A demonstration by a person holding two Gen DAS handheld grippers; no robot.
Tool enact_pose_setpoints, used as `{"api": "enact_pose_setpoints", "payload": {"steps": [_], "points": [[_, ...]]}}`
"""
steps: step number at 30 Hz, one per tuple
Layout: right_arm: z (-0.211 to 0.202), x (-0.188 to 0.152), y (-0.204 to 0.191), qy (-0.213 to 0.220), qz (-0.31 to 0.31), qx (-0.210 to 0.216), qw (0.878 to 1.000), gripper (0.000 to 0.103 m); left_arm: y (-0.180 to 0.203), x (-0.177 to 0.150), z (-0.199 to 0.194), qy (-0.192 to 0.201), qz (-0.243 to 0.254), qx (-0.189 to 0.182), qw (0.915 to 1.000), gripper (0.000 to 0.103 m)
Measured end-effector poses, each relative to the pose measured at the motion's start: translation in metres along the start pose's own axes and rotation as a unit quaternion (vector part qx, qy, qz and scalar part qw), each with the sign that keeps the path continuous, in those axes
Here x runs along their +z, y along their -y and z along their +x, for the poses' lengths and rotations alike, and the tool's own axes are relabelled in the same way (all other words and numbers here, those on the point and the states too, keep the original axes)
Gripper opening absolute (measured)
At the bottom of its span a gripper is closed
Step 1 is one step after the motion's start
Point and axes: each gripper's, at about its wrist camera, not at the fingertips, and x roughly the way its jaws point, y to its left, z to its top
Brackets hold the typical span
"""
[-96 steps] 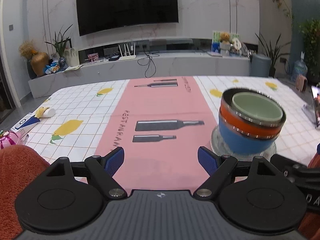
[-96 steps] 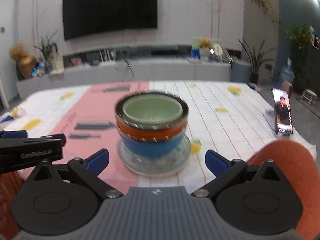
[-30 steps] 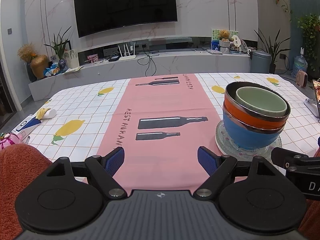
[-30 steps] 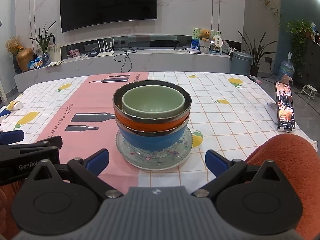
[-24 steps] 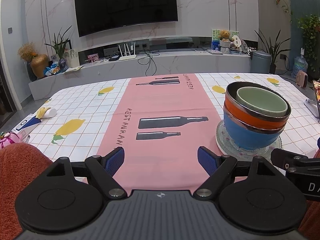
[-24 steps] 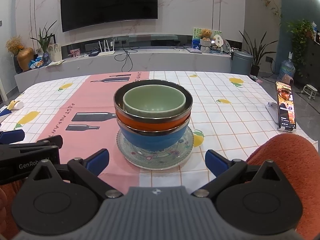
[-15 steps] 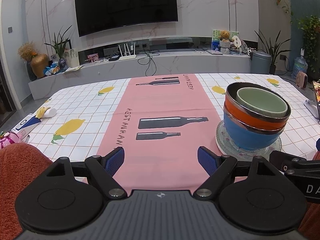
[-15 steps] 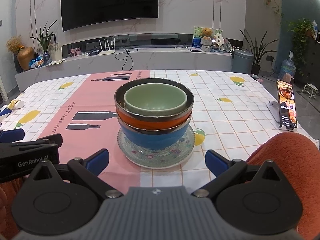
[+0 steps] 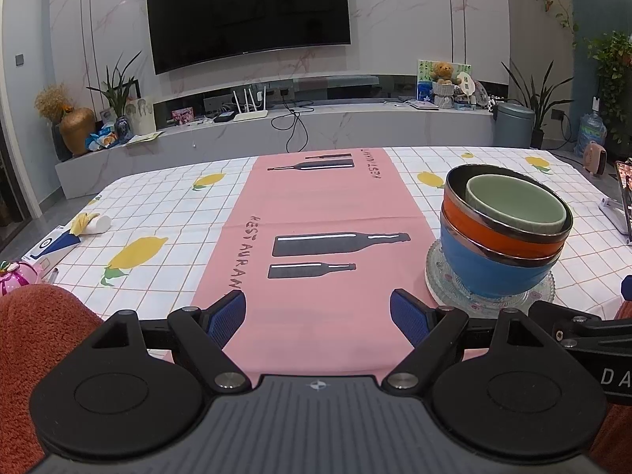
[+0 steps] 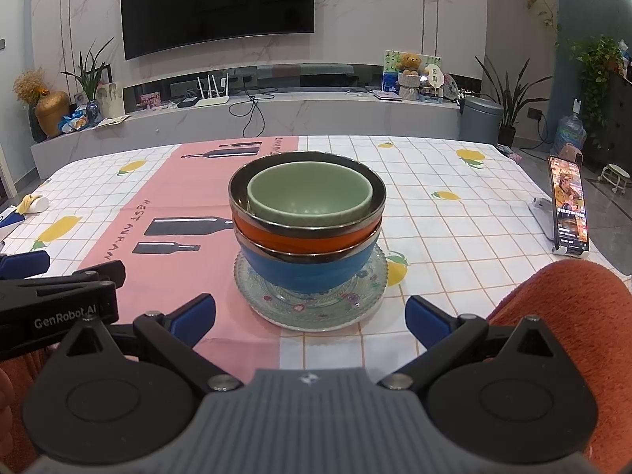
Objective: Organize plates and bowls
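Note:
A patterned glass plate (image 10: 357, 296) (image 9: 442, 290) lies on the table. On it stand three nested bowls: a blue bowl (image 10: 308, 270) (image 9: 489, 272) at the bottom, an orange bowl (image 10: 304, 239) (image 9: 501, 237) with a steel rim in it, and a pale green bowl (image 10: 310, 193) (image 9: 515, 203) on top. My right gripper (image 10: 310, 314) is open, just short of the plate, holding nothing. My left gripper (image 9: 318, 316) is open over the pink runner, left of the stack, with nothing between its fingers.
The table wears a lemon-checked cloth (image 10: 454, 237) with a pink runner (image 9: 316, 213). A phone on a stand (image 10: 568, 211) sits at the right edge. A blue box (image 9: 51, 243), a small white cup (image 9: 94, 224) and a pink object (image 9: 15, 278) lie at the left edge.
The stack was blurred and tilted 3.2 s ago and now rests still on the plate. Over the last second both grippers have barely shifted and remain open.

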Motion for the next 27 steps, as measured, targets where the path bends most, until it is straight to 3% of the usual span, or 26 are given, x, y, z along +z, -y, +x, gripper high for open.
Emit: {"api": "enact_pose_setpoints", "payload": {"steps": [27], "points": [[0.0012, -0.0011, 0.0, -0.006, 0.002, 0.003, 1.0, 0.1, -0.0031, -0.0004, -0.0018, 0.004, 0.0, 0.002, 1.0, 0.094]]}}
